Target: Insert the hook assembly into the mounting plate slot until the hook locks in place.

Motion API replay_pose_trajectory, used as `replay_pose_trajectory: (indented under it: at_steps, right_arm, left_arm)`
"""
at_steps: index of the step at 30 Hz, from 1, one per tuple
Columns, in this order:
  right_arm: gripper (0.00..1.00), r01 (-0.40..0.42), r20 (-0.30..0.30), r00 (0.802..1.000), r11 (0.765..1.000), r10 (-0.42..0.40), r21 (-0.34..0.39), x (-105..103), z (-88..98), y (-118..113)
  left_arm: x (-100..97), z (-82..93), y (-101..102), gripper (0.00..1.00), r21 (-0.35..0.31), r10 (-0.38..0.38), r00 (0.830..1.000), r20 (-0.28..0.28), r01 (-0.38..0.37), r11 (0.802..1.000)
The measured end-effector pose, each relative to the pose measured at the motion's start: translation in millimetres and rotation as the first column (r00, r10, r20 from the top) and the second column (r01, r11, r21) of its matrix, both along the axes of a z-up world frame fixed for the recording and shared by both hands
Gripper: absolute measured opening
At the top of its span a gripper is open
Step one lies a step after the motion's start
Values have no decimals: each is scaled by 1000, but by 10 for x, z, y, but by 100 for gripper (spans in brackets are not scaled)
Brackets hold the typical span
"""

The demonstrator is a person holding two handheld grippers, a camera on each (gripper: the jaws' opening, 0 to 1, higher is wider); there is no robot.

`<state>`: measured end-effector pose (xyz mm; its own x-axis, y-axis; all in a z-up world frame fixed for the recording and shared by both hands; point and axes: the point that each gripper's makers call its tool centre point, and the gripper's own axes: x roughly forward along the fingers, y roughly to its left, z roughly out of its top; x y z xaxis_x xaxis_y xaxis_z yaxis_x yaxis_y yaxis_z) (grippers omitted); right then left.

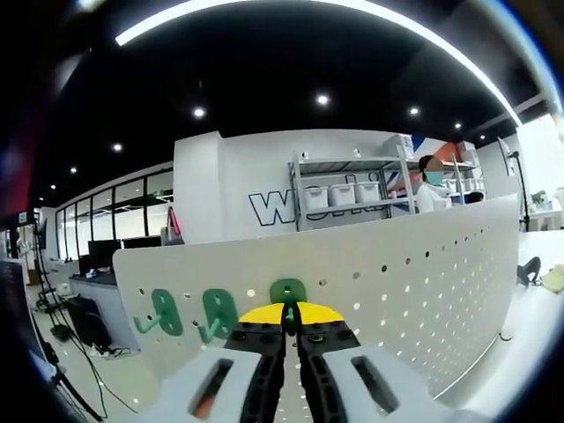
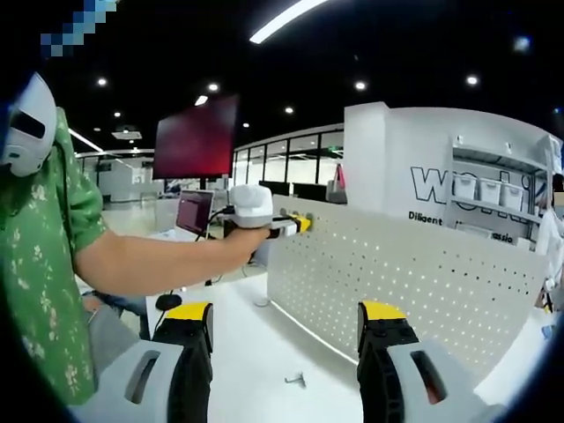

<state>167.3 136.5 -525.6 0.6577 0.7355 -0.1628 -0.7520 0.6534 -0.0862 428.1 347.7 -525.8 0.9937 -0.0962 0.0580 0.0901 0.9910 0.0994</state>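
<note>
Green hook [image 1: 288, 292] sits against the white pegboard mounting plate [image 1: 414, 273], right at the tip of the left gripper [image 1: 292, 332]. Left gripper view: jaws drawn in narrow with only a thin slit between them, yellow tips pressed at the hook's lower part; looks like they pinch its base, but the contact point is hidden behind the tips, so not certain. Two more green hooks hang on the plate to the left of that one: a middle hook [image 1: 218, 313] and a far hook [image 1: 164, 312]. Behind the plate stands a metal shelf [image 1: 352, 189] with white bins. A person in white is beside the shelf, behind the plate's upper edge.

Right gripper view: right gripper [image 2: 286, 328] jaws spread wide, nothing between them, hovering over the white table [image 2: 264, 352] in front of the plate [image 2: 397, 273]. A person's hand [image 2: 251, 220], arm in a green patterned sleeve, holds the left gripper [image 2: 295, 224] at the plate's top left corner. A small metal part [image 2: 296, 380] lies on the table just below the plate's near edge, between the right jaws. A dark red screen [image 2: 196, 137] hangs behind the plate's left end.
</note>
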Motion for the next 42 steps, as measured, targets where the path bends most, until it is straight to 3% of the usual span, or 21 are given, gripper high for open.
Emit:
replay_pose_trajectory:
  at_steps: [8, 30, 42]
  right_arm:
    - [67, 0, -1, 1000, 1000, 0, 2, -4, -5, 1]
    - [67, -7, 4, 1000, 1000, 7, -7, -22, 6, 12]
    - [67, -5, 8, 1000, 1000, 5, -6, -23, 16, 8]
  left_arm:
    - [22, -31, 10, 4, -21, 16, 999, -31, -17, 1000]
    - [-16, -30, 4, 4, 25, 18, 1000, 6, -18, 1000]
    - [-17, -37, -10, 8, 11, -4, 1000, -3, 4, 1000]
